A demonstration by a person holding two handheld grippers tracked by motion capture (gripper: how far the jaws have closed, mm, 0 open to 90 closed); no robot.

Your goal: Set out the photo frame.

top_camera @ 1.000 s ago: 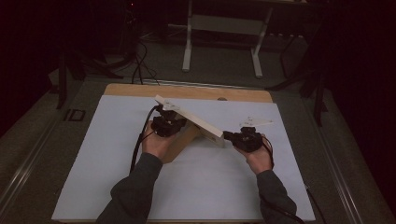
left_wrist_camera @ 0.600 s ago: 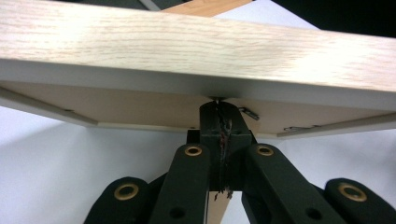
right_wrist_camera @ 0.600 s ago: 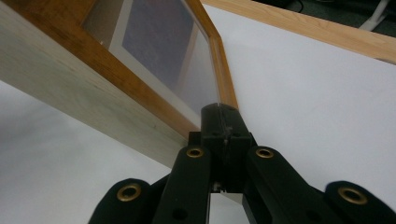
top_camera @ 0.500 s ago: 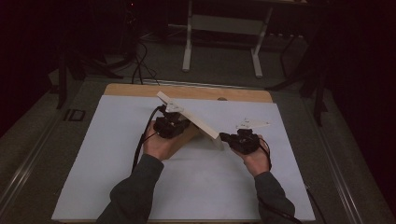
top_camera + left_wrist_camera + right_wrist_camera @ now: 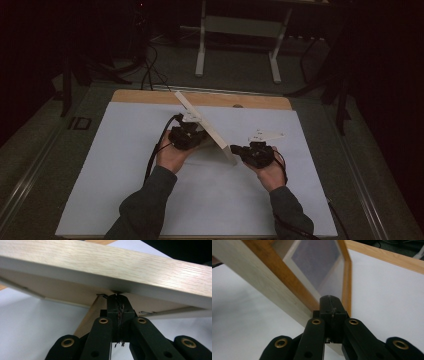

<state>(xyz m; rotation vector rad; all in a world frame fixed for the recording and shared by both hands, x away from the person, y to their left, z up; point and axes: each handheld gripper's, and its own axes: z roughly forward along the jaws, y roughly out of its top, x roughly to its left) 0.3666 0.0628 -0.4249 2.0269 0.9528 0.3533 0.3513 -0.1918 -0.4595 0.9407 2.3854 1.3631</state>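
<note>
A light wooden picture frame (image 5: 204,125) stands tilted on the white mat (image 5: 120,195), running from the far left to the near right. My left gripper (image 5: 199,135) is behind it with its jaws shut. In the left gripper view its tip (image 5: 117,296) touches the frame's brown back panel (image 5: 62,290), beside the prop leg (image 5: 87,317). My right gripper (image 5: 236,149) is shut at the frame's near end. In the right gripper view its tip (image 5: 331,299) rests against the lower corner of the frame (image 5: 287,287), on the glass side.
The mat lies on a wooden board whose far edge (image 5: 150,97) shows. Beyond the table are a white metal stand (image 5: 240,30) and cables (image 5: 150,75) on the dark floor. Bare mat lies left, right and in front of the hands.
The frame has swung slightly, its near end coming closer to the person. The right gripper has edged left with it. Both jaws stay shut.
</note>
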